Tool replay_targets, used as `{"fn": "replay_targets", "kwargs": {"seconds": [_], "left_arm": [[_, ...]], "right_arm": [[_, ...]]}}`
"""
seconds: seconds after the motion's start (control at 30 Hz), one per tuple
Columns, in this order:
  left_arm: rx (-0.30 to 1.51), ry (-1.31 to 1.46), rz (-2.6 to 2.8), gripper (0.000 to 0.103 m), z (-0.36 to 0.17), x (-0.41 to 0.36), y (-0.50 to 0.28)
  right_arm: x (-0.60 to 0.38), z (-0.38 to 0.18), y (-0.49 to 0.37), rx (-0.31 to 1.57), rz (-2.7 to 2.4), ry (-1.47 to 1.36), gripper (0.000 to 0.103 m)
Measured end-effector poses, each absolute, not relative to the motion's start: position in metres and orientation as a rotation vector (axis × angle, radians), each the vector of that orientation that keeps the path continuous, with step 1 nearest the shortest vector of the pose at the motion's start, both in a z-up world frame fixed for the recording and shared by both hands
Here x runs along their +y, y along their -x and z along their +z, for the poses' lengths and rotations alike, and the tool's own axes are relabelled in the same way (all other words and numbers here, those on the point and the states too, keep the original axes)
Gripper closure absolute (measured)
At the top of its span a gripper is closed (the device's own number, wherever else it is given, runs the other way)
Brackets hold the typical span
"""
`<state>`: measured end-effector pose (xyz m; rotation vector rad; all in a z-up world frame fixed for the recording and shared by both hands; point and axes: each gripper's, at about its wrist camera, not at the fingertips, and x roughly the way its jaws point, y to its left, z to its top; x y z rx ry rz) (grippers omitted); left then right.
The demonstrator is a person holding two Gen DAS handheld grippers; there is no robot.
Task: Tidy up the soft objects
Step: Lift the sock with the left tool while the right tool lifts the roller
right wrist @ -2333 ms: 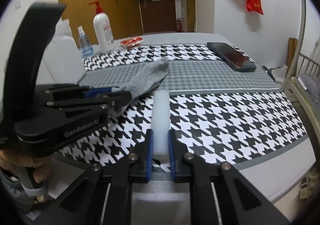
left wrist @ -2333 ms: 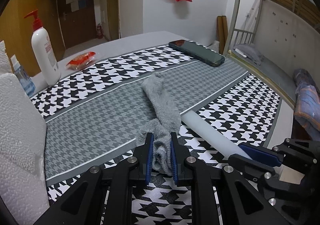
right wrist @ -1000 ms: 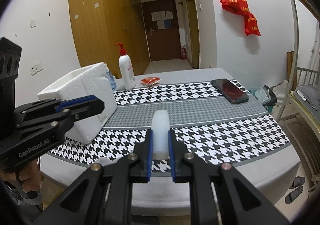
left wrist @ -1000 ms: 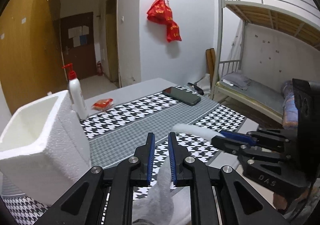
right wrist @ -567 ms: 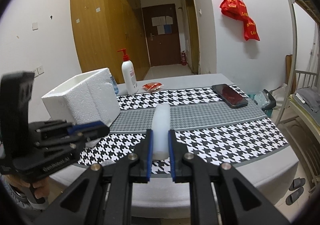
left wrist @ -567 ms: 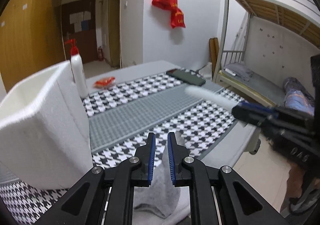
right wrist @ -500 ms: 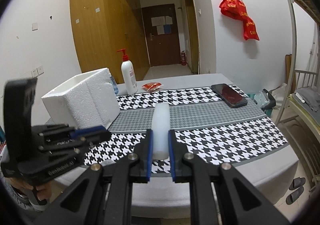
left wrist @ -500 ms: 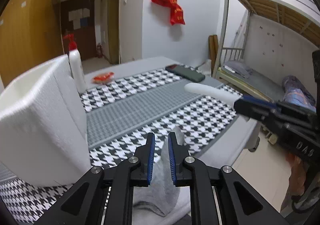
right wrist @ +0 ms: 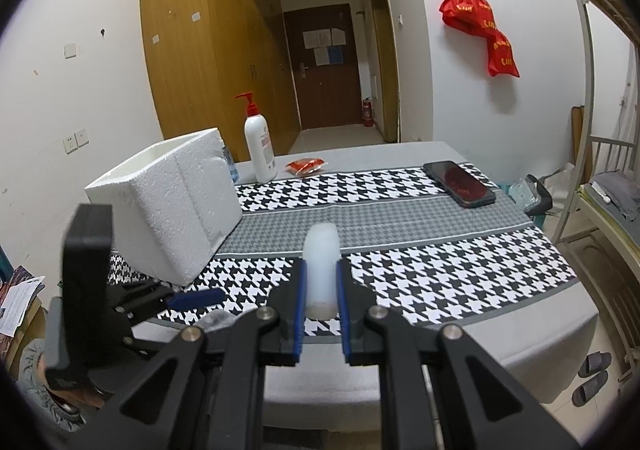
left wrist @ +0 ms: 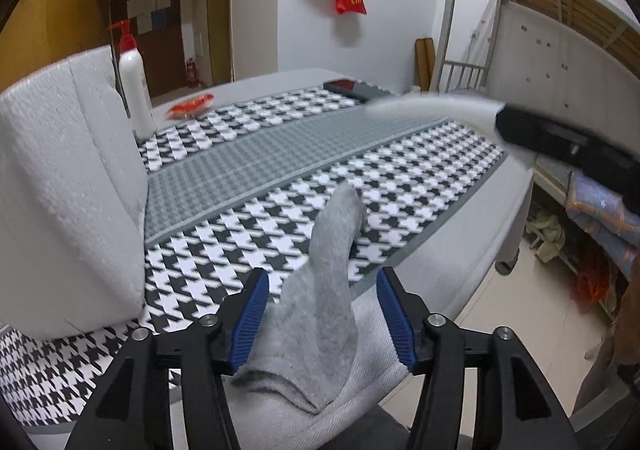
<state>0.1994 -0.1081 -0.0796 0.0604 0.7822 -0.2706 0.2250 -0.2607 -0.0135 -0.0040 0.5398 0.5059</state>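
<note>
Grey sock (left wrist: 320,314) lies limp over the table's near edge; white foam tube (right wrist: 320,270) is held level above the cloth.

Little can be read. The red plastic bags hanging on the white wall (right wrist: 480,30) carry yellow print, too small and creased to make out. The white pump bottle with the red nozzle (right wrist: 259,148) bears a red label, illegible. Papers pinned to the dark brown door (right wrist: 324,44) show no readable words.
</note>
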Motion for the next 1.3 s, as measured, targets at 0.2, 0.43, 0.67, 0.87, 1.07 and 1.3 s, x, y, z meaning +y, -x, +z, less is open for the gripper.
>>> {"fn": "replay_targets", "kwargs": {"seconds": [0.2,0.43,0.67,0.87,1.07,1.3], "left_arm": [[0.816,-0.078,-0.262,0.038,-0.094,-0.109,-0.199],[0.829,-0.101,-0.228,0.046,-0.100,-0.109,-0.202],[0.821,-0.129,-0.179,0.083,-0.100,-0.102,-0.203],[0.804,-0.120,-0.185,0.091,-0.096,-0.094,-0.203],[0.731,-0.110,-0.198,0.091,-0.073,-0.088,-0.186],[0.666,-0.107,-0.200,0.091,-0.050,-0.075,-0.165]], "right_arm": [[-0.259,-0.011,-0.218,0.527,0.513,0.007,0.085],[-0.256,-0.006,-0.212,0.504,0.524,0.022,0.085],[-0.254,-0.003,-0.209,0.491,0.527,0.027,0.086],[-0.253,-0.001,-0.208,0.487,0.526,0.027,0.086],[-0.249,0.000,-0.207,0.484,0.527,0.027,0.085],[-0.242,0.002,-0.206,0.479,0.541,0.035,0.085]]}}
